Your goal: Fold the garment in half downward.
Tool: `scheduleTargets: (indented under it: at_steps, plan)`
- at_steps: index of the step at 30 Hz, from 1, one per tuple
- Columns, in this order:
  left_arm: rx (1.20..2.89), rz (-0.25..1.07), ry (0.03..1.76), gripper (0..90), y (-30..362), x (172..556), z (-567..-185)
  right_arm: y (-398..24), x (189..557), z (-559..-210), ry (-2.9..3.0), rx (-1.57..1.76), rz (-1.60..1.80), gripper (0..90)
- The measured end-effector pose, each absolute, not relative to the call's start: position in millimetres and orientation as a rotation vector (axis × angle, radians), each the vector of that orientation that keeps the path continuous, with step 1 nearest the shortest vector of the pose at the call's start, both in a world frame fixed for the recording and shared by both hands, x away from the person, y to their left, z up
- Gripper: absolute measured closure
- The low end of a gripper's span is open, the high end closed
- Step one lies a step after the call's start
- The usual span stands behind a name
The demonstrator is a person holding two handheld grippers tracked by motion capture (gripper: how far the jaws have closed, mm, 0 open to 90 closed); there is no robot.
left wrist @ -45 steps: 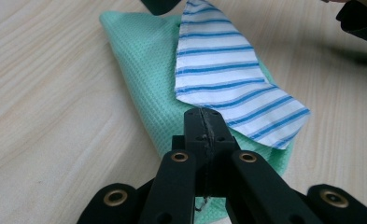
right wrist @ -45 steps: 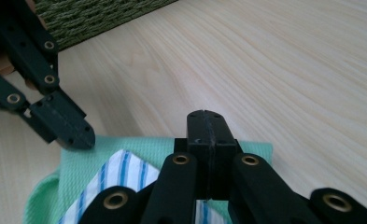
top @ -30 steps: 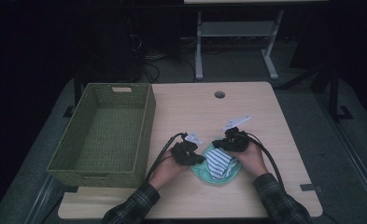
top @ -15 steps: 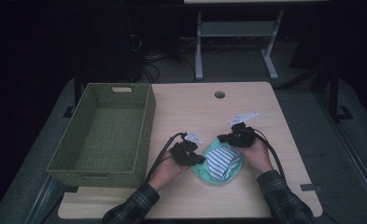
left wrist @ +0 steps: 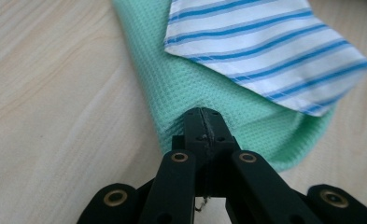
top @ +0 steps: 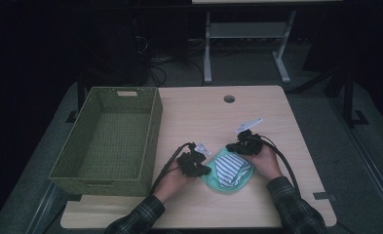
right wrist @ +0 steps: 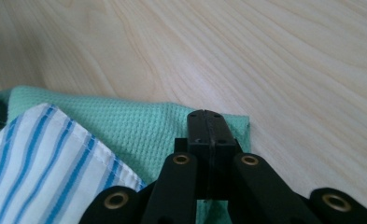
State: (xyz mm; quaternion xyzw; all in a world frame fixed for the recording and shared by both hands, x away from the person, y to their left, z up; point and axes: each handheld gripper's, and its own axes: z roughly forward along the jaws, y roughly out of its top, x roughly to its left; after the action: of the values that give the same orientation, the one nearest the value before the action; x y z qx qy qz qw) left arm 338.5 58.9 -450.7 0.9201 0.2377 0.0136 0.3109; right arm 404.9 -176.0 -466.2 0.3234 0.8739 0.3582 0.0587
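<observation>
We see a pale wooden table [top: 203, 117] in a dark room, a woven green basket [top: 108, 139] on its left side. Near the front edge lies a mint green cloth [top: 213, 180] with a blue-striped white cloth [top: 232, 169] on it; its long axis we cannot tell. The left gripper [left wrist: 203, 116] is clamped on the green cloth's left edge, the right gripper [right wrist: 208, 119] pinching its far corner, jaws fully closed.
</observation>
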Motion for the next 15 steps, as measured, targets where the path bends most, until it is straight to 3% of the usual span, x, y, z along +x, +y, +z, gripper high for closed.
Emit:
scheduleTargets:
  at_steps: [15]
  plan:
    - [2.437,0.097,0.649,89.5,47.5,360.2,-452.8,-205.3,396.4,-466.6,2.617,1.035,1.075,90.0]
